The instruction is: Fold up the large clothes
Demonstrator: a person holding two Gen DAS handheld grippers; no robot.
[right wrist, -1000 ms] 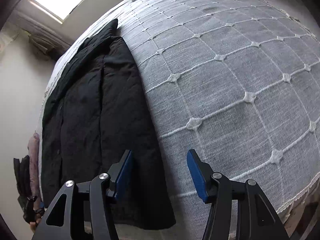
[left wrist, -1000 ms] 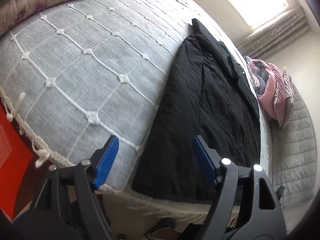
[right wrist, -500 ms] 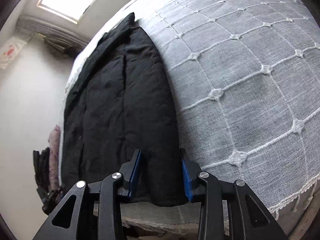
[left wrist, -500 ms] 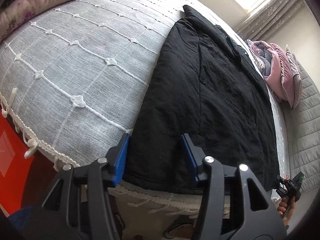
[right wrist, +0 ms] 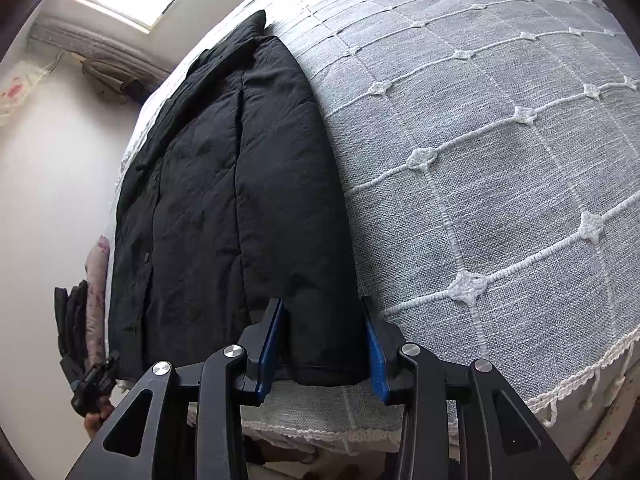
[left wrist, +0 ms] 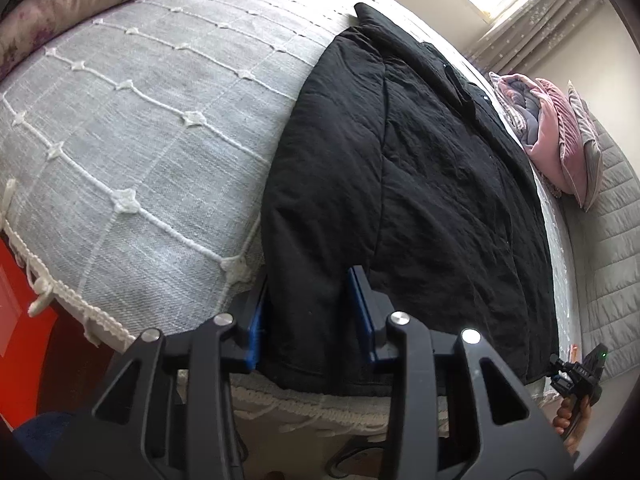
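left wrist view: both grippers sit at the near hem of the black coat

left wrist view shows the left gripper (left wrist: 310, 314) with its blue fingers (left wrist: 362, 312) apart and set on either side of one near corner of the black coat (left wrist: 420, 184); the cloth lies between them, but i cannot tell whether they are pinching it yet. in the right wrist view the right gripper (right wrist: 322, 350) stands the same way at the other near corner of the coat (right wrist: 240, 208), fingers apart with the hem between them.

the coat lies flat on the bed (left wrist: 132, 132), close to one long side of it, its long axis running straight away from both grippers toward the collar at the far end by the window. its hem reaches the near edge of the bed, so each hand is at its own corner and neither is clearly nearer.

the coat looks padded and lightly quilted, matte black, with a front closure down the middle and mild wrinkles. judging by this, the next move is to close on both corners and carry the hem away toward the collar.
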